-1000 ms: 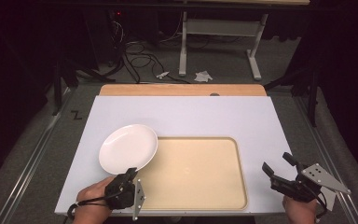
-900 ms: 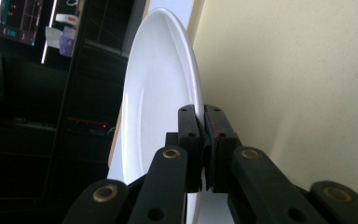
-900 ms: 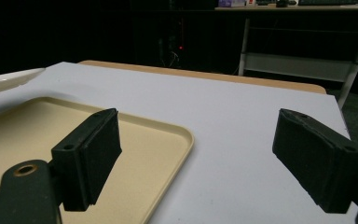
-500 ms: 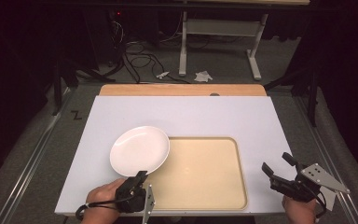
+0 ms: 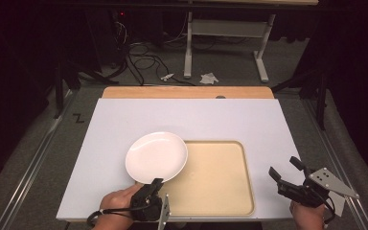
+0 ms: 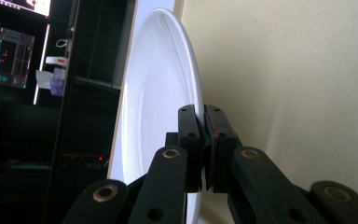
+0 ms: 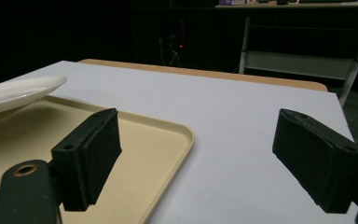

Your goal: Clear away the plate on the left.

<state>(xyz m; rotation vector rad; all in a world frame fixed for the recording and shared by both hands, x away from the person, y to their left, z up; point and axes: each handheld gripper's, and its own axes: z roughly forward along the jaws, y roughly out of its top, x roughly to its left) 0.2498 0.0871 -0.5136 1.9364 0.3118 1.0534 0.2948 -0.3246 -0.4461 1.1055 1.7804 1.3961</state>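
Note:
A white plate hangs above the left edge of the cream tray, lifted off the white tabletop. My left gripper is shut on the plate's near rim, and in the left gripper view the jaws of the left gripper pinch the thin rim of the plate edge-on. My right gripper stands open near the table's front right corner, right of the tray, with nothing between its jaws. The right gripper view has the right gripper, the tray's corner and the plate's rim at the left.
The white tabletop ends in a wooden strip at the far side. Beyond it are dark floor, cables and a white desk frame.
My left gripper has carried the plate to the right, from beside the tray to over its left edge. The right gripper has stayed put and open.

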